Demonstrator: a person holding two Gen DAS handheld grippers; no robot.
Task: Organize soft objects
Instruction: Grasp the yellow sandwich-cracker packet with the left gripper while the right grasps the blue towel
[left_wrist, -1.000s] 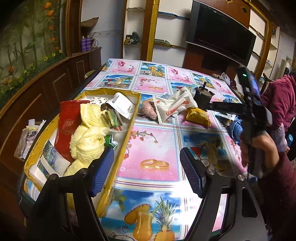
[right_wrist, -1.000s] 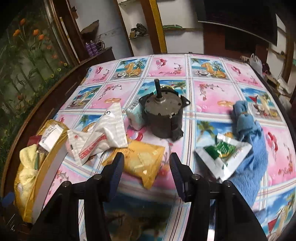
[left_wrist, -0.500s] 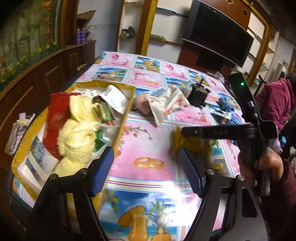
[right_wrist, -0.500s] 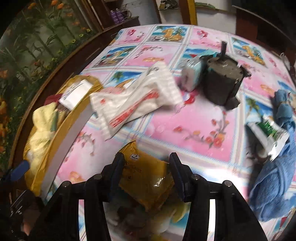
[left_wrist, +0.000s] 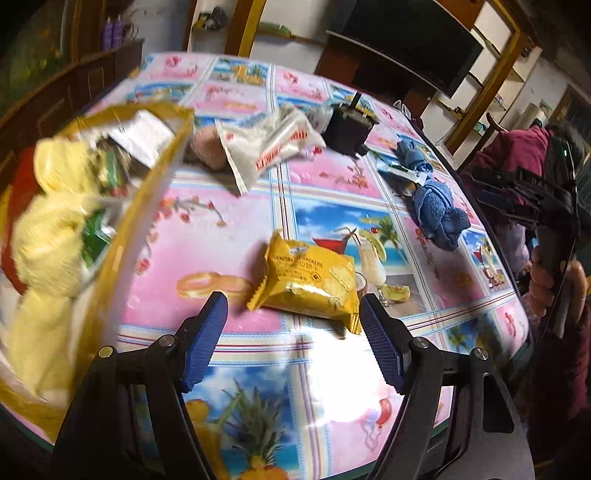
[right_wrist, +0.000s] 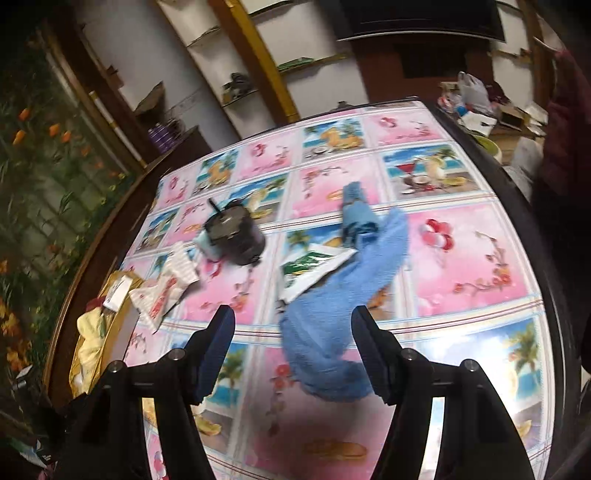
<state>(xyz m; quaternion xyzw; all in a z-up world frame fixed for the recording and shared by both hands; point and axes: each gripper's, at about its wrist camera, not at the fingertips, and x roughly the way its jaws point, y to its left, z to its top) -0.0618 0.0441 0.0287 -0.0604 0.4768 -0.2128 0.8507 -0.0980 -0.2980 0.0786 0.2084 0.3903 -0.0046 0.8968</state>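
In the left wrist view the left claw (left_wrist: 291, 332) stood spread wide at the bottom centre of the frame, pinching nothing, its blue pads (left_wrist: 207, 339) either side of a yellow cracker packet (left_wrist: 308, 282) that lay flat on the bench (left_wrist: 207, 229) just beyond the tips. At the left edge of the frame a yellow box (left_wrist: 122, 229) held a pale yellow plush toy (left_wrist: 48, 236) and assorted wrappers, all blurred. Toward the upper centre lay a white snack bag with red print (left_wrist: 266, 147), a pinkish fuzzy lump (left_wrist: 205, 149) touching its left side, and a dark motor with a shaft (left_wrist: 349, 125) just to its right. A blue towel (left_wrist: 436, 205) lay at centre right.

In the right wrist view the right claw (right_wrist: 293, 336) was also spread and empty, low in the frame, the blue towel (right_wrist: 343, 295) between and beyond its tips. A green and white sachet (right_wrist: 314, 269) rested on the towel's upper part, near frame centre, with the motor (right_wrist: 234, 236) to its left
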